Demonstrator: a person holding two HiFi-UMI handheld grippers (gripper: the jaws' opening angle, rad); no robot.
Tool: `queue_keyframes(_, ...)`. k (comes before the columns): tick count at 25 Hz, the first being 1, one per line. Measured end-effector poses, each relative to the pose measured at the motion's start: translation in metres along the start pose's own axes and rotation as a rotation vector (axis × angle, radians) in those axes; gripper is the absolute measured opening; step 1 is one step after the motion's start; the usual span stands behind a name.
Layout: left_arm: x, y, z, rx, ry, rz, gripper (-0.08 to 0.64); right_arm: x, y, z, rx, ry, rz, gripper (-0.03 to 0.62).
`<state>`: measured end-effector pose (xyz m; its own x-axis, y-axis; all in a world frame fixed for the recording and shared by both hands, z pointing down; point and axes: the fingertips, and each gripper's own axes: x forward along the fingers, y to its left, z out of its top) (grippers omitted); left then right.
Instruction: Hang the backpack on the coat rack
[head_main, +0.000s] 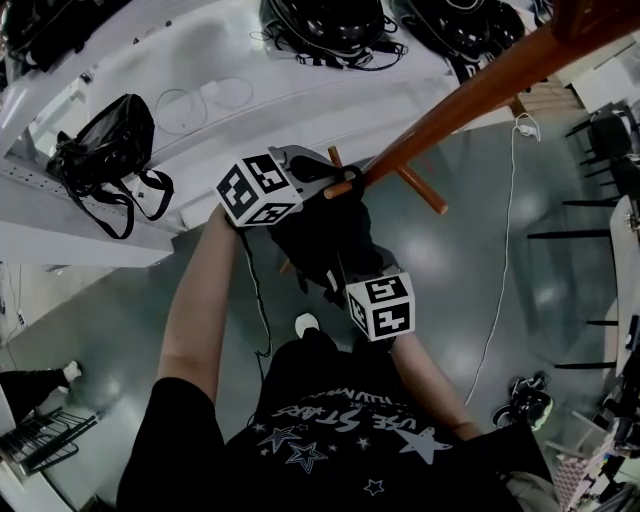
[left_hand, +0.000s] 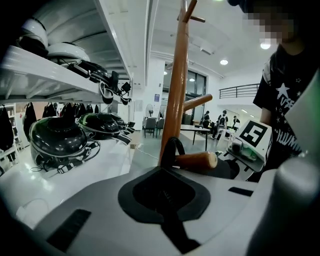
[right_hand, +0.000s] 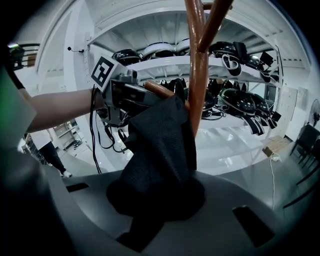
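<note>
**Backpack at the peg, both claws clamped**

A wad of black woven cloth fills the right claw (right_hand: 160, 197). Its jaws are pinched narrow on the body of the backpack (right_hand: 160, 145), which hangs slack between the two claws and just in front of the coat rack (right_hand: 199, 75). The left claw (left_hand: 162, 180) has its jaws pressed fully together on the thin carry loop (left_hand: 167, 152) at the top of the bag. Straight ahead of its tips, the loop appears to ring a wooden peg (left_hand: 197, 160) close to where the peg meets the pole. Farther off, to the left of that claw, white shelves (left_hand: 60, 75) carry dark helmets (left_hand: 57, 137).

The bag looks soft and fairly light, and it sags and folds wherever it is pinched, so a grip on the cloth alone would steer it poorly. The stitched loop is judged the soundest place to hold, with a second grip low on the body to take the weight. The weave should slip little in the pads, and nothing about the bag looks fragile. The main risk is the loop sliding off the peg's rounded tip if the body is let go too soon.
</note>
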<state>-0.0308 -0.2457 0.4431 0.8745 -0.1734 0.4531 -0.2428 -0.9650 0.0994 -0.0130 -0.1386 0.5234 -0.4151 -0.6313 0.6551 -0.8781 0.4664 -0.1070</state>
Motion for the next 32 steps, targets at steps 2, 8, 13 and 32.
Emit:
queue_keyframes(2,0.005,0.002,-0.004,-0.008,0.002,0.002,0.017,0.004,-0.004,-0.003,0.001,0.008,-0.005,0.061)
queue_keyframes(8,0.018,0.008,-0.016,-0.045,0.024,0.023,0.017,0.012,-0.014,-0.012,-0.011,0.032,-0.006,0.061)
queue_keyframes(13,0.025,0.009,-0.023,-0.068,0.024,0.067,0.018,0.018,-0.018,-0.022,-0.005,0.049,0.008,0.061)
queue_keyframes(32,-0.031,0.028,-0.050,-0.146,0.038,0.660,0.210,0.042,-0.032,-0.047,-0.095,0.088,0.107,0.083)
